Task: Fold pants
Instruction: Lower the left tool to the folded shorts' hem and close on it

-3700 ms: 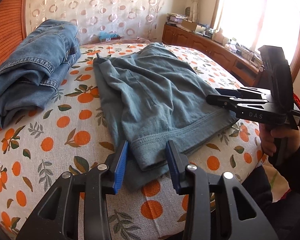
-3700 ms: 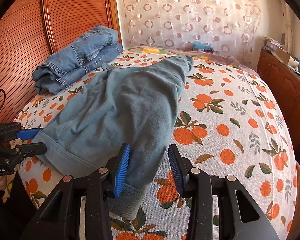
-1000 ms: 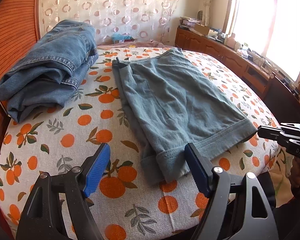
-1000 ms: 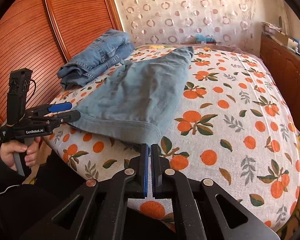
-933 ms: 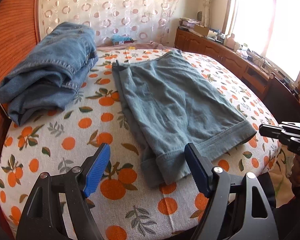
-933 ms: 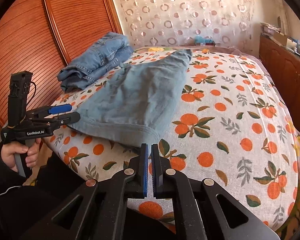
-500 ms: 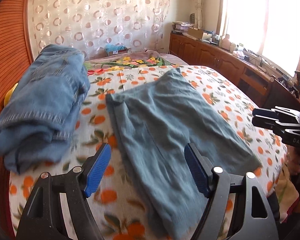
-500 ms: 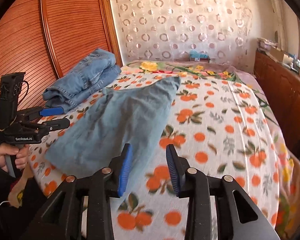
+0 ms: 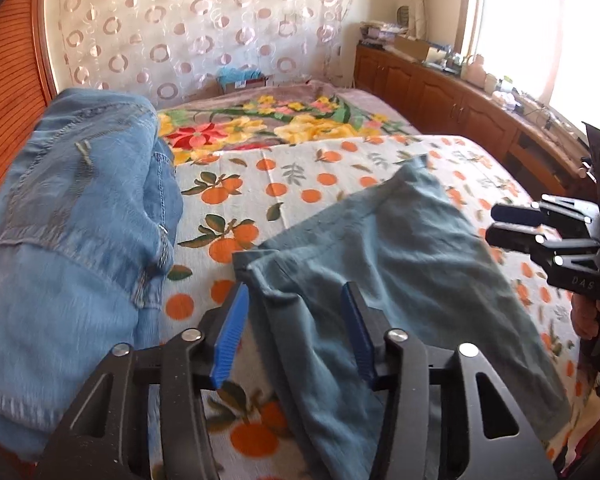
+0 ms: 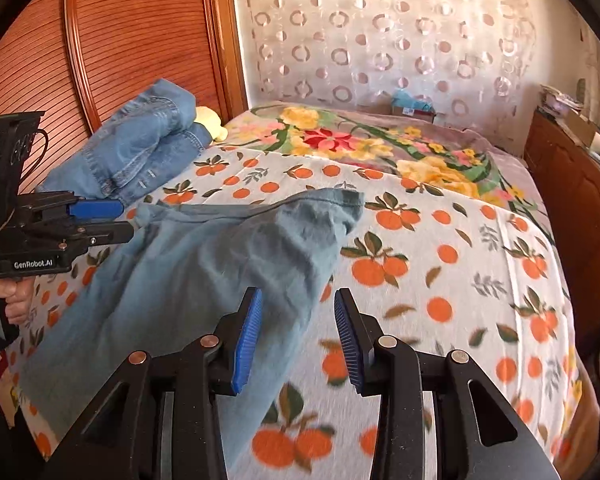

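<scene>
Seen from the left wrist, the left gripper (image 9: 296,334) has its blue pads spread wide with nothing between them that it holds; it hovers over the near-left corner of the grey-green pants (image 9: 380,280), whose folded top edge lies just ahead of the fingers. The pants are spread flat on the orange-print bedspread (image 9: 300,184), their long axis running from the far end of the bed toward the person. A heap of blue jeans (image 9: 72,220) sits beside them to the left, apart from them. The right gripper (image 9: 512,226) hangs over the opposite side of the garment, jaws parted.

From the right wrist, the right gripper (image 10: 298,338) is likewise open and empty, poised above the pants' (image 10: 204,280) right edge, with the far corner ahead and slightly left. The left gripper (image 10: 112,220) sits at the other far corner, fingers apart. Each gripper appears nearest its own corner, so the likely next move is pinching both and drawing that end toward the person.
</scene>
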The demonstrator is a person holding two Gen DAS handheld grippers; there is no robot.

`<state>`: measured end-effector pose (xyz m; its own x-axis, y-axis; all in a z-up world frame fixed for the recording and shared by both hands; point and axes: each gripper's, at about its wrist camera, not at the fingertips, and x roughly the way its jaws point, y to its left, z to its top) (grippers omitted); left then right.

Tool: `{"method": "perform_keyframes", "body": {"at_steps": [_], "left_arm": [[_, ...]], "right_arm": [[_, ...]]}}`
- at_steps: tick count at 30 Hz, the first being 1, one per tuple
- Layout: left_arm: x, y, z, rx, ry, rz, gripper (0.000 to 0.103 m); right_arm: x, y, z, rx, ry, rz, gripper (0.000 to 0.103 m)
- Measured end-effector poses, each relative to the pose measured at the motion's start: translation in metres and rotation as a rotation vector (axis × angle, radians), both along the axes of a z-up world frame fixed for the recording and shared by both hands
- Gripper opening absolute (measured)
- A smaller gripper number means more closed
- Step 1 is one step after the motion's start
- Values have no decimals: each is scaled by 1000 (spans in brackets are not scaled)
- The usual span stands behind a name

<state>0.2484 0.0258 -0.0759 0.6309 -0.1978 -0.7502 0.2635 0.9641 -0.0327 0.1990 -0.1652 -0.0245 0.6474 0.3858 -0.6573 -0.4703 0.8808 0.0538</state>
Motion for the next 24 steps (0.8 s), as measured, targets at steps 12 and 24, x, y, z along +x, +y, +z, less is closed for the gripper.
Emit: {"method": "perform_keyframes", "body": {"at_steps": [12, 24], "left_arm": [[18, 6, -14, 4, 43, 8, 36], [23, 14, -7, 11, -14, 24, 4]], "right_arm": [[85, 22, -14, -19, 60, -10, 39], [97, 15, -19, 23, 96, -50, 39]]}}
